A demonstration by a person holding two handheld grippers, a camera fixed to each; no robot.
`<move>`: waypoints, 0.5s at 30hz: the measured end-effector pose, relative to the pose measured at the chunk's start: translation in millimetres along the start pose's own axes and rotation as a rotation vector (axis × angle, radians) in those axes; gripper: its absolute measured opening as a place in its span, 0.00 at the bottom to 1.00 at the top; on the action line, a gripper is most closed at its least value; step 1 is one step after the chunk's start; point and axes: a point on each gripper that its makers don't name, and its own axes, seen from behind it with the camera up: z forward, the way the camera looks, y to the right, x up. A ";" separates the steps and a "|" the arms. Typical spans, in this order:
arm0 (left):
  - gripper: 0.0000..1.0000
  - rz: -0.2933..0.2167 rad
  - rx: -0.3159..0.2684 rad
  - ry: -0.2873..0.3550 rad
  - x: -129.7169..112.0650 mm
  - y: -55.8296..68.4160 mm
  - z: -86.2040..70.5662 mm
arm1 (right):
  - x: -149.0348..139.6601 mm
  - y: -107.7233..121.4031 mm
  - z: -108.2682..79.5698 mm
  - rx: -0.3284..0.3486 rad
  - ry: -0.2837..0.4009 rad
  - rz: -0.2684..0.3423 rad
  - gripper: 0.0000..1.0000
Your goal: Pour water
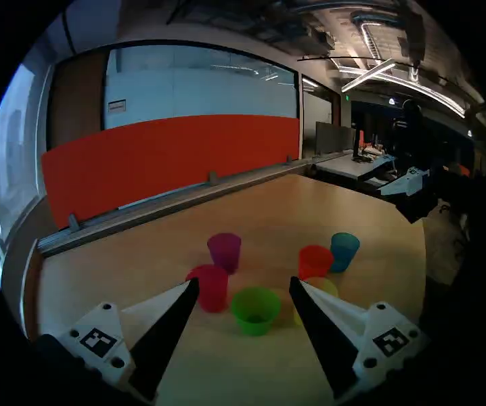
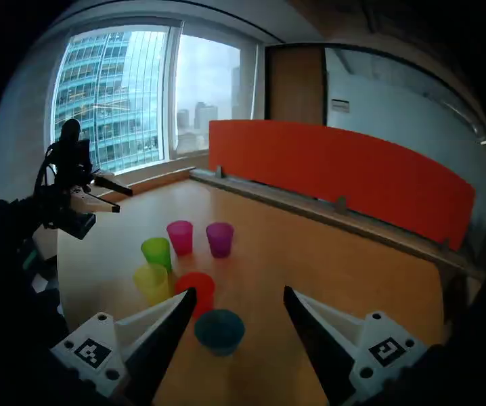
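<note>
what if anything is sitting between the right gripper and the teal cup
Nothing visible. The teal cup is the nearest cup in front of the right gripper, with only bare table between it and the open jaws. The red cup stands beyond it.

In the left gripper view, 1 finger (image 1: 324, 325) of my left gripper (image 1: 243, 280) covers most of the yellow cup (image 1: 325, 284), leaving just a strip of rim. The other finger hides the lower left side of the pink cup (image 1: 210, 285). The red cup (image 1: 314, 260) overlaps part of the teal cup (image 1: 346, 249). In the right gripper view, my left gripper sits far off, dark against the window (image 2: 114, 95), too small to tell how its fingers stand. I cannot tell whether any cup holds water.
</note>
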 end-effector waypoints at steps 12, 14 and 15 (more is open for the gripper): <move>0.99 -0.019 -0.012 -0.058 -32.6 3.4 8.5 | -35.4 -4.9 9.2 0.011 -0.061 -0.003 0.99; 0.99 -0.020 -0.012 -0.068 -37.6 3.8 9.9 | -40.0 -5.5 10.0 0.013 -0.068 0.001 1.00; 0.99 -0.021 -0.014 -0.072 -40.1 4.4 10.5 | -42.6 -5.8 10.3 0.015 -0.073 0.004 1.00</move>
